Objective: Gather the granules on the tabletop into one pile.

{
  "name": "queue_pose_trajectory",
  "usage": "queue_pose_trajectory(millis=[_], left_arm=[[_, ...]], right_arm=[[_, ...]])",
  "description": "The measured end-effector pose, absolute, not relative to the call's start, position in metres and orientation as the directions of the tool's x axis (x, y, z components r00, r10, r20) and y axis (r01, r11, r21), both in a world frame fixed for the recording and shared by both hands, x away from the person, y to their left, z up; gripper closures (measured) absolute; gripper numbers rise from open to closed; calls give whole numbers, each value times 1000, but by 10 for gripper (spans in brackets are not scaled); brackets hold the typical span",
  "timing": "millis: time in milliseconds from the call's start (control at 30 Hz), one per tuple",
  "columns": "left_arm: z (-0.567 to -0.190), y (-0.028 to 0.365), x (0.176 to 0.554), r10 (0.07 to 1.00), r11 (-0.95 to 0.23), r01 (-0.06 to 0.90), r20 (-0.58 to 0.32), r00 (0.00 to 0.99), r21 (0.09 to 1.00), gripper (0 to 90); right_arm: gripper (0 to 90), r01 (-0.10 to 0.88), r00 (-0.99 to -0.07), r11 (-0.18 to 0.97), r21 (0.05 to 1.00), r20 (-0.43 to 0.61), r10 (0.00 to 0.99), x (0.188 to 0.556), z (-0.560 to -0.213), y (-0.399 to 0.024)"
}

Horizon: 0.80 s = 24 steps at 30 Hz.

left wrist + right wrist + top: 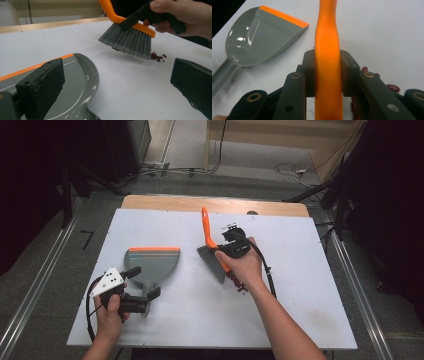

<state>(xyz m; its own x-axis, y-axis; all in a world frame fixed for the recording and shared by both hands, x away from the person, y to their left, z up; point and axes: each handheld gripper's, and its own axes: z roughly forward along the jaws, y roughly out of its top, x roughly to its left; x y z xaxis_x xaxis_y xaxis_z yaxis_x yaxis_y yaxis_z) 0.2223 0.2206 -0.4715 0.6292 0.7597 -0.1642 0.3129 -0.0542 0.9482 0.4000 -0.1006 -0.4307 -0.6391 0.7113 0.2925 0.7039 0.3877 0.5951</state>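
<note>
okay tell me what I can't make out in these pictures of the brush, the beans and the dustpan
- Red beans: in the high view the right hand covers most of them; too small to count.
- Brush bristles: in the right gripper view, hidden under the handle and the right gripper.
- Dustpan handle: in the left gripper view, cut off by the bottom edge, so the left gripper cannot be judged there.

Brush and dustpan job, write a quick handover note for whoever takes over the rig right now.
Right gripper: shut on the orange brush, bristles over the table beside the red beans.
Left gripper: open, jaws either side of the grey dustpan handle, not gripping.
Done: brush picked up; beans lie in a small pile on the white table.
Left: grip the dustpan, bring it to the pile, sweep the beans in.
</note>
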Motion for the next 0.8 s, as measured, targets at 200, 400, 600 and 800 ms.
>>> queue_pose_trajectory(millis=[200,400,600,800], left_arm=[[-472,221,222,759,-53,316,-167,629,947,0],[-472,221,222,759,-52,316,-168,629,947,0],[-471,220,221,758,-57,314,-163,632,948,0],[-472,219,222,758,-56,315,-165,631,947,0]], right_arm=[[688,736,-579,350,580,271,769,411,-450,-96],[683,763,-529,311,567,270,804,417,-454,-113],[678,786,-483,260,561,296,824,418,-457,-133],[676,802,-440,215,557,308,844,417,-458,-156]])
